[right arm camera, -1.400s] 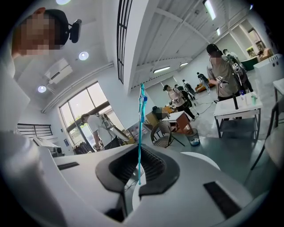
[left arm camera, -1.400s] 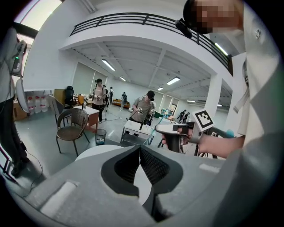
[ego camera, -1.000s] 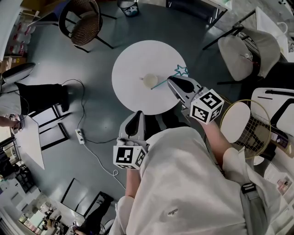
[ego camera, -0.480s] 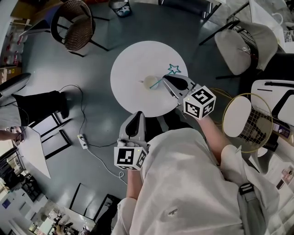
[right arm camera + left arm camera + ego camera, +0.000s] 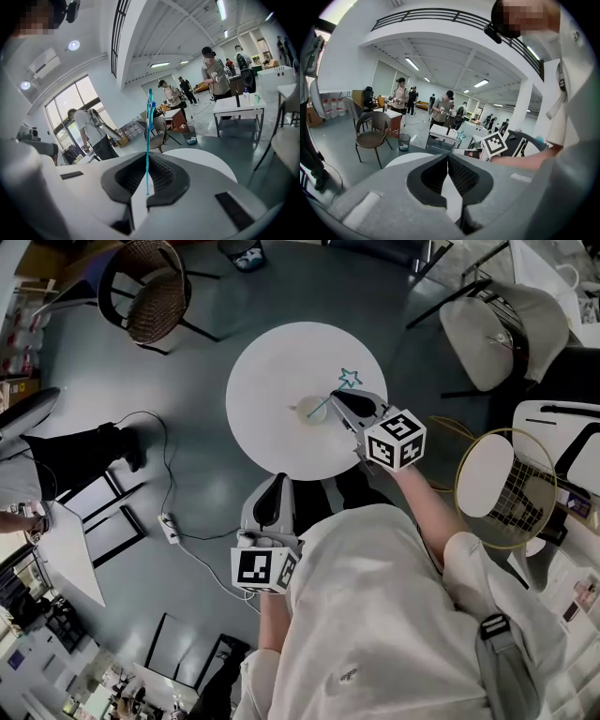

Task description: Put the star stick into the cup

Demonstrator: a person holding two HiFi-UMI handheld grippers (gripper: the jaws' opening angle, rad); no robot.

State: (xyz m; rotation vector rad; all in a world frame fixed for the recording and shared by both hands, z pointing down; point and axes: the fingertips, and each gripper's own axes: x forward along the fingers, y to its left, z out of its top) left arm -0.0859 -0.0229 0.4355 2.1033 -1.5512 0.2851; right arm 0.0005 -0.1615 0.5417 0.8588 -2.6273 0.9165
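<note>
**A:** What's changed?

**B:** Your right hand-held gripper [image 5: 343, 401], pinching the star stick [image 5: 330, 397], has edged toward the cup [image 5: 302, 407]. The stick's tip now seems to meet the cup's 4 o'clock rim.

**A:** And the left hand-held gripper [image 5: 274, 486]?

**B:** Jaws together, empty, at the tabletop's [image 5: 262, 362] 6 o'clock edge.

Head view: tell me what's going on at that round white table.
A person works with a gripper in each hand. The right gripper is shut on a thin teal star-topped stick, its lower end at the small pale cup on the round white table; whether it is inside is unclear. The left gripper is shut and empty, by the table's near edge.
</note>
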